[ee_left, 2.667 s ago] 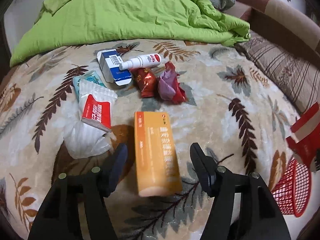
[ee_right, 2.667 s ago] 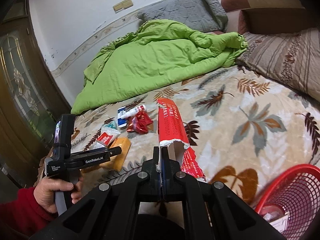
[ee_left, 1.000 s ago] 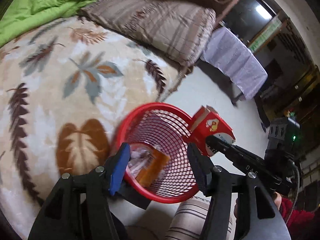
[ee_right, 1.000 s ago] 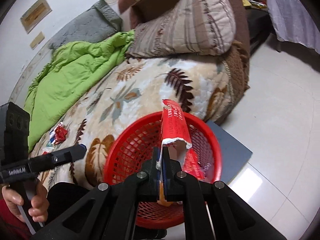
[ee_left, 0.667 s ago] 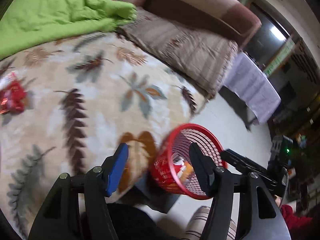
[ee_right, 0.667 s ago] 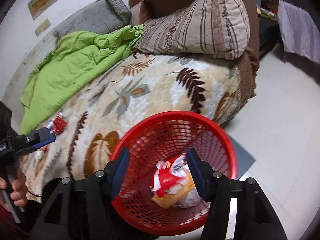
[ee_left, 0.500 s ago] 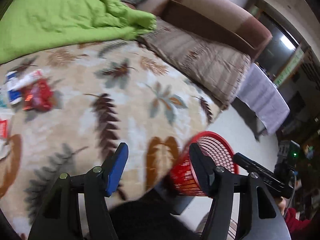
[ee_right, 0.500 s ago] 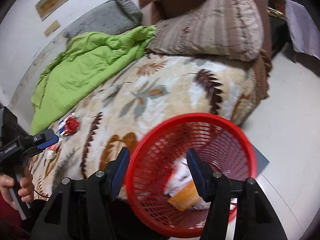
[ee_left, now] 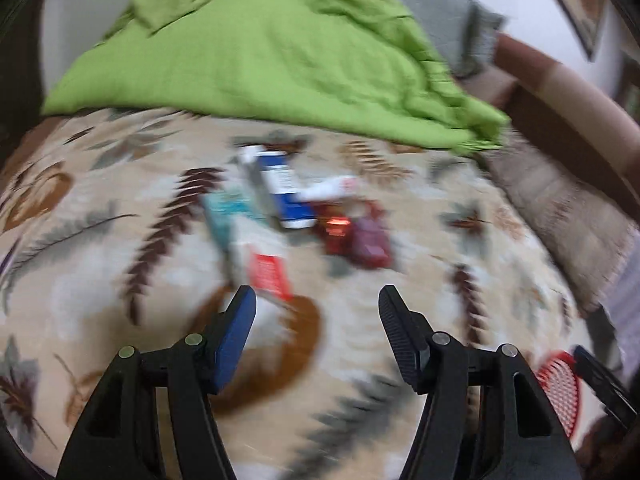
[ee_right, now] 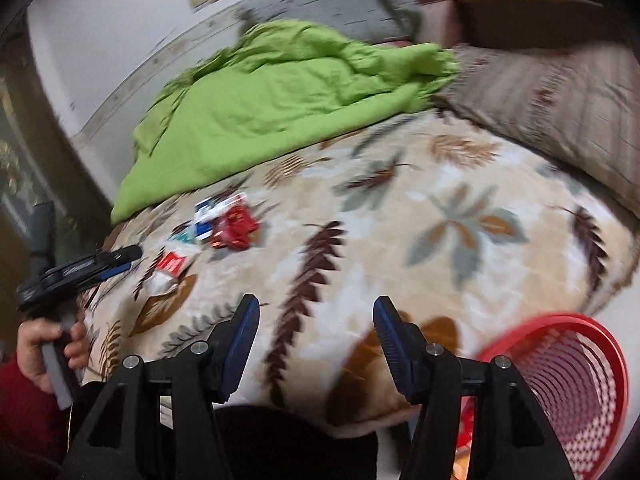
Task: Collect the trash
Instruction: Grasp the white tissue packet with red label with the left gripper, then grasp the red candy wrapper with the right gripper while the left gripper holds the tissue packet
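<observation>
Trash lies in a blurred heap on the leaf-patterned blanket: a blue and white box, a white spray bottle, red wrappers, a teal pack and a white bag with a red label. My left gripper is open and empty, just short of the heap. My right gripper is open and empty above the blanket's near edge. The heap shows far left in the right wrist view. The red mesh basket stands on the floor at lower right.
A green duvet covers the far half of the bed. A striped brown pillow lies at the right. The left gripper's body and the hand holding it show at the left edge of the right wrist view.
Both grippers dropped their trash into the red basket and opened. Both have swung back from the basket toward the bed; the left one now faces the heap.
</observation>
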